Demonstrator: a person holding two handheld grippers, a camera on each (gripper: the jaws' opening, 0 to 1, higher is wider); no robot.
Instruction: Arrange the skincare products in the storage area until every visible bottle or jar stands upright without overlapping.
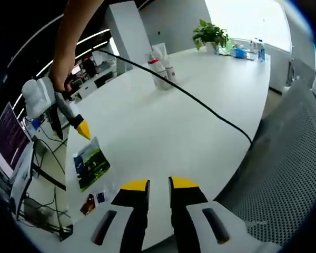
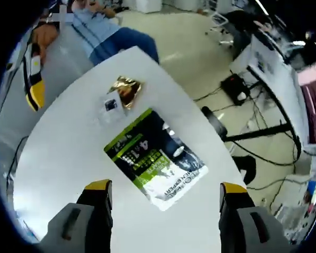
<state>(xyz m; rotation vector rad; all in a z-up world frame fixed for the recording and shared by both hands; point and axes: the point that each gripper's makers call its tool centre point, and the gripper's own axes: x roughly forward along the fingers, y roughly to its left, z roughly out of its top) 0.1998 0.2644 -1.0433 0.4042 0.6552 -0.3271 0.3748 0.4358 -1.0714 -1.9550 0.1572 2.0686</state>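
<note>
Several white skincare bottles and tubes (image 1: 160, 66), some with red bands, stand bunched together at the far side of the white table (image 1: 163, 132). A green and black pouch (image 2: 152, 161) lies flat near the table's corner, also seen as the pouch (image 1: 90, 163). My right gripper (image 2: 164, 188) hangs open above it with nothing between its jaws; a hand holds that right gripper (image 1: 83, 128) over the table's left edge. My left gripper (image 1: 158, 184) is low over the near edge, jaws nearly together and holding nothing.
A gold sachet (image 2: 126, 89) and a small white card (image 2: 111, 104) lie beyond the pouch. A black cable (image 1: 200, 105) crosses the table. A mesh chair (image 1: 289, 158) stands at the right, a potted plant (image 1: 210, 34) at the far end, a seated person (image 2: 110, 37) past the corner.
</note>
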